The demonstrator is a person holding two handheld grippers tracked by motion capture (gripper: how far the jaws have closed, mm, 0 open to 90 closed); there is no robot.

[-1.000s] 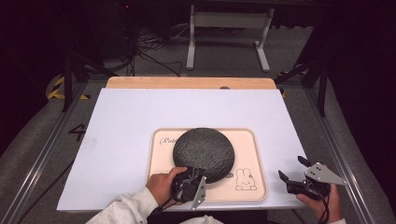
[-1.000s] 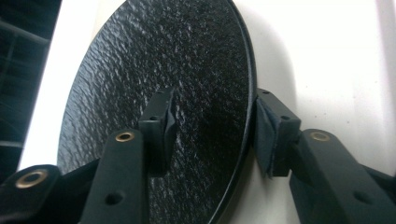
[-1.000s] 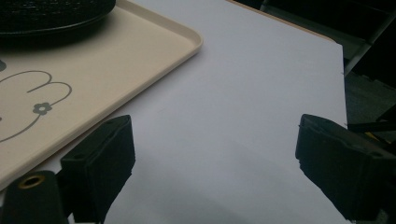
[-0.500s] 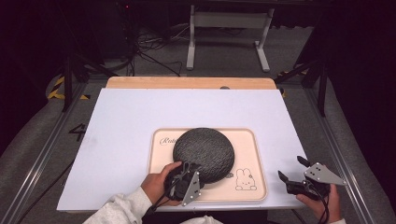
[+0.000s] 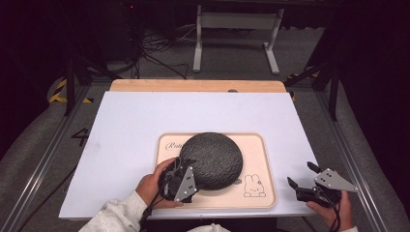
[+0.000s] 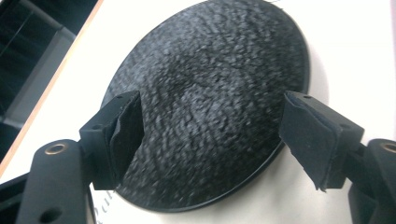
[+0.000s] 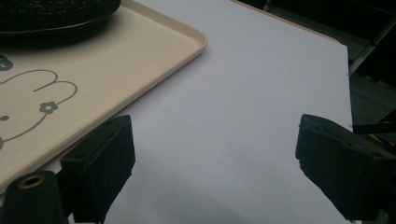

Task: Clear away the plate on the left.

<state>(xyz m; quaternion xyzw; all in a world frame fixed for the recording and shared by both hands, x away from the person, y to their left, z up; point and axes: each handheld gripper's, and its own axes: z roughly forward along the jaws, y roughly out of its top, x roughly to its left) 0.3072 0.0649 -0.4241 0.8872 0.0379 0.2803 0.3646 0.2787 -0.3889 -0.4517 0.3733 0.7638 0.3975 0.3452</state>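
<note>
White sheet over wooden table; dark room behind, cables on grey floor, white stand beyond. Beige tray near front edge, black disc on it. Left gripper spread wide at disc's near rim, touching nothing visibly. Right gripper agape, empty, just right of tray

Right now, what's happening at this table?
A person works two handheld grippers at a white-topped table. The left gripper is at the near left edge of a round black textured mat that lies on a beige tray printed with a rabbit drawing. In the left gripper view its jaws stand wide apart, framing the mat without gripping it. The right gripper is open off the tray's right side, over bare tabletop, holding nothing.
</note>
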